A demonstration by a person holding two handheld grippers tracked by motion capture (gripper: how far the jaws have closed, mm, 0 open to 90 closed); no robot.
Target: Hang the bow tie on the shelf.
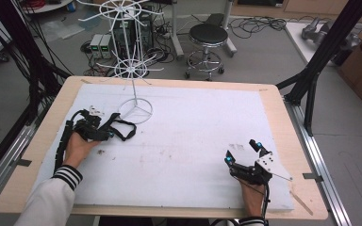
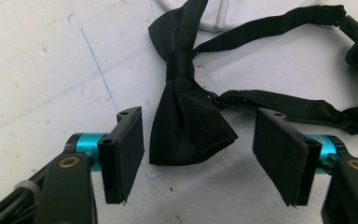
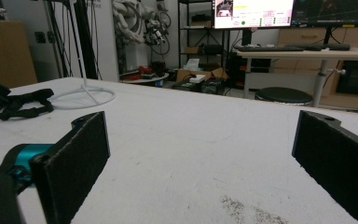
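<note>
Left tongs (image 2: 198,156) lined up on bow tie (image 2: 186,116).
Jaws wide open, straddling one wing flat on table (image 1: 193,141) by rack (image 1: 133,70), nothing gripped; looked like pre-grasp. Right tongs (image 3: 205,163) open, empty, parked.

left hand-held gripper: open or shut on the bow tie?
Open. The left hand-held gripper has jaws apart on either side of the bow tie, neither touching it.

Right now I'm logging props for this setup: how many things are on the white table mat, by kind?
Black satin bow tie with strap: 1
White wire display stand with ring base: 1
Handheld two-jaw grippers: 2, left gripper and right gripper, both open
Total: 4
</note>
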